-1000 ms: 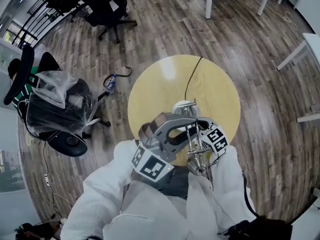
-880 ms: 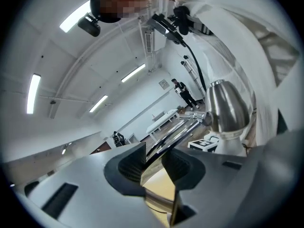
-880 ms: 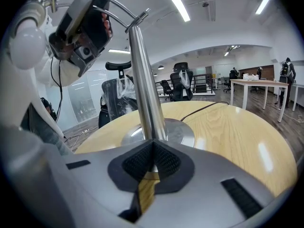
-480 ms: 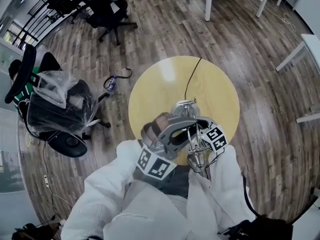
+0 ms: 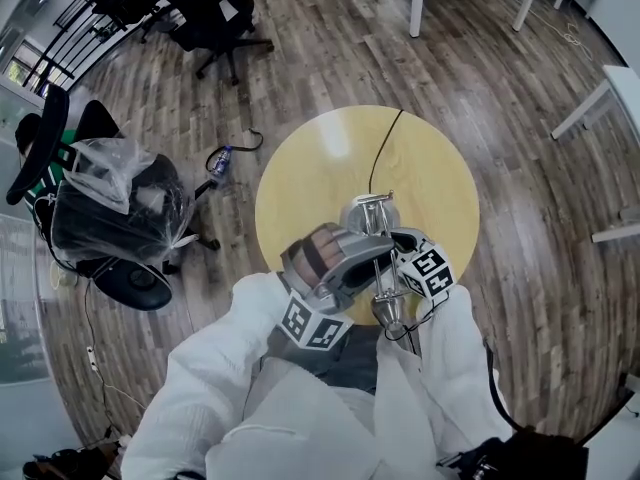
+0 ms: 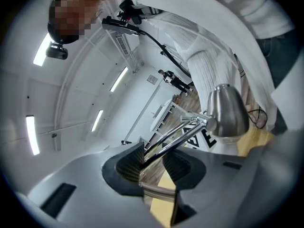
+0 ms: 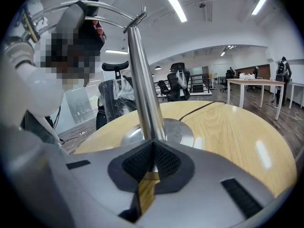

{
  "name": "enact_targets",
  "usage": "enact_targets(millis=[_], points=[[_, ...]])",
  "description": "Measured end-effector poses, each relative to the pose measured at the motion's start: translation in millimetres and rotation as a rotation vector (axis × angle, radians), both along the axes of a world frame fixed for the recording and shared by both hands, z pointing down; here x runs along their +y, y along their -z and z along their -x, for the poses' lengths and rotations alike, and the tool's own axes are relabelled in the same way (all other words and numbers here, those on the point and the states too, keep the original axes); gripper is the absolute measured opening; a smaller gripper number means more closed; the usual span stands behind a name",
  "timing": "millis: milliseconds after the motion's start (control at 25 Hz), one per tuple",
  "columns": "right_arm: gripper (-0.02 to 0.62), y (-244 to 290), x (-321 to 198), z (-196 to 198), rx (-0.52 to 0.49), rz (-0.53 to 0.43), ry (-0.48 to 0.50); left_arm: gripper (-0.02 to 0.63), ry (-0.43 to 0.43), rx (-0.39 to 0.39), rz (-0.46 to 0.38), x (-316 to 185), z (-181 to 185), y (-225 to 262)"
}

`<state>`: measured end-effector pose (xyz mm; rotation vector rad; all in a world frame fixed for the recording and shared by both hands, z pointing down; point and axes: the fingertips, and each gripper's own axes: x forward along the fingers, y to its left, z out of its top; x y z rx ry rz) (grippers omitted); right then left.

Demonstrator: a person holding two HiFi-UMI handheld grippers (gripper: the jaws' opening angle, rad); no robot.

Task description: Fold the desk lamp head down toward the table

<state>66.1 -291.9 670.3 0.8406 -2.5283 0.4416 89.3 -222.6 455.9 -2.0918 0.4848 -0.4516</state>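
Gripping lamp post (image 7: pixel 142 94) near table (image 7: pixel 237 127) edge, right hand-held gripper (image 7: pixel 152 151); left hand-held gripper (image 6: pixel 154 163) clamps lamp arm (image 6: pixel 175 137).

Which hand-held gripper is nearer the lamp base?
Right. The right hand-held gripper clamps the post just above the base; the left hand-held gripper grips the arm rods higher up.

The left gripper (image 5: pixel 372 260) hides part of the lamp base (image 5: pixel 362 211) from us. We lose the lamp post (image 7: pixel 141 89) foot behind the right gripper (image 7: pixel 152 151).

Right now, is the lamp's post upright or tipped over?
Upright: the post stands on its round base, which sits flat on the table.
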Motion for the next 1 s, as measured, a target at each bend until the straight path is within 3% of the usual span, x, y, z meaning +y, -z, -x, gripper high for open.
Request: enact_targets(millis=[400,600,760,1000], points=[[0.012,-0.5,2.4,-0.7,0.000,-0.005,-0.001,0.106,-0.023,-0.054,-0.129,4.0,-0.6,-14.5],[0.012,-1.2,0.6,-3.1,0.001,-0.013,0.001,0.115,-0.078,-0.146,-0.251,1.2,-2.3,-29.0],[0.012,-1.0,1.8,-4.4,-0.002,-0.013,-0.003,0.123,-0.064,-0.224,-0.412,-3.3,-3.5,-40.5],[0.012,-2.9,3.4,-1.4,0.000,-0.008,0.001,0.123,-0.026,-0.209,-0.494,-5.0,0.3,-42.7]])
